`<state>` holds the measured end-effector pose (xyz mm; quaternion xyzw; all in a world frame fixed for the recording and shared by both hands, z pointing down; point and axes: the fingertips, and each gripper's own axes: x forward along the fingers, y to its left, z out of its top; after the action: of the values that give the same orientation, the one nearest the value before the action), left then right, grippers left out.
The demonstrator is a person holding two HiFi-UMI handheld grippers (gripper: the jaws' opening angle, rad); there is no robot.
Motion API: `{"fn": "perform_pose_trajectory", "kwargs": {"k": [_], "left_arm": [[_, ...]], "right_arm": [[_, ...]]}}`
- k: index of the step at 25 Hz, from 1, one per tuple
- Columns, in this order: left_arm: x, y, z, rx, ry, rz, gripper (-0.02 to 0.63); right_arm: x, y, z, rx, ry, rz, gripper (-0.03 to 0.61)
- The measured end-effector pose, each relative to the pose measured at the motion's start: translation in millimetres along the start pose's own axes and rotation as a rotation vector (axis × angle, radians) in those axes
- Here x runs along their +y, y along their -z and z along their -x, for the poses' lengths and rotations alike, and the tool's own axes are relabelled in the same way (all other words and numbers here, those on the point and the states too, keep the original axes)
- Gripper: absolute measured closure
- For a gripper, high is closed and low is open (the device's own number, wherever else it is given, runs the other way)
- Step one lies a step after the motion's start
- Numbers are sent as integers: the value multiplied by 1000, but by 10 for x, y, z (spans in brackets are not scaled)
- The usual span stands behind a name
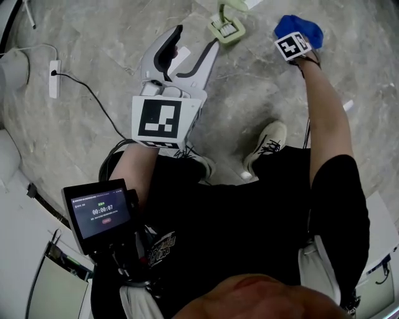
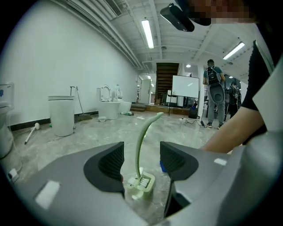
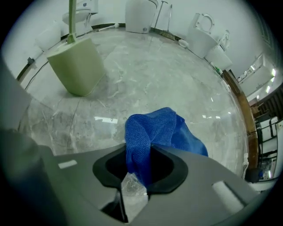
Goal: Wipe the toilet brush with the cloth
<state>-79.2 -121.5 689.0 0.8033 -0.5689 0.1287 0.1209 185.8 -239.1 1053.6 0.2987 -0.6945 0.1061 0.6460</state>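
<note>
Head view: the brush point(image 1: 224, 9) stands in its holder point(image 1: 227, 30) on the floor. The left tool point(image 1: 190, 53) is near it, and the right tool point(image 1: 293, 45) is down at the cloth point(image 1: 305, 28).
Left gripper view: jaws released, with the handle framed beyond them, untouched.
Right gripper view: jaws clenched on a fold of cloth.
This looks like the pick-up step; next, the left tool needs to reach the handle and close on it.

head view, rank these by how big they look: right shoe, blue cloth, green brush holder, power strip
1. right shoe
2. blue cloth, partly hidden, so its true extent is unsure
3. green brush holder, close to the cloth
4. power strip, long but thin
</note>
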Motion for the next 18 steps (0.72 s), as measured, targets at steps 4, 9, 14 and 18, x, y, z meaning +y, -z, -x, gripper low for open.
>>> {"fn": "perform_pose_trajectory", "kwargs": {"k": [4,9,14,18], "left_arm": [[79,-33,-89,19,-1,46,354],[148,-92,-158,18,-6,45,354],[175,-62,-171,34,-8,47,354],[206,-26,-193,38,-14,13,354]], "right_arm": [[237,-518,363,-156,-112,142,480],[759,-1044,732,-341,-403,96,485],[964,-1197,745,-339,-537,-64,485],[958,-1291,768,-347,-564,-89,485]]}}
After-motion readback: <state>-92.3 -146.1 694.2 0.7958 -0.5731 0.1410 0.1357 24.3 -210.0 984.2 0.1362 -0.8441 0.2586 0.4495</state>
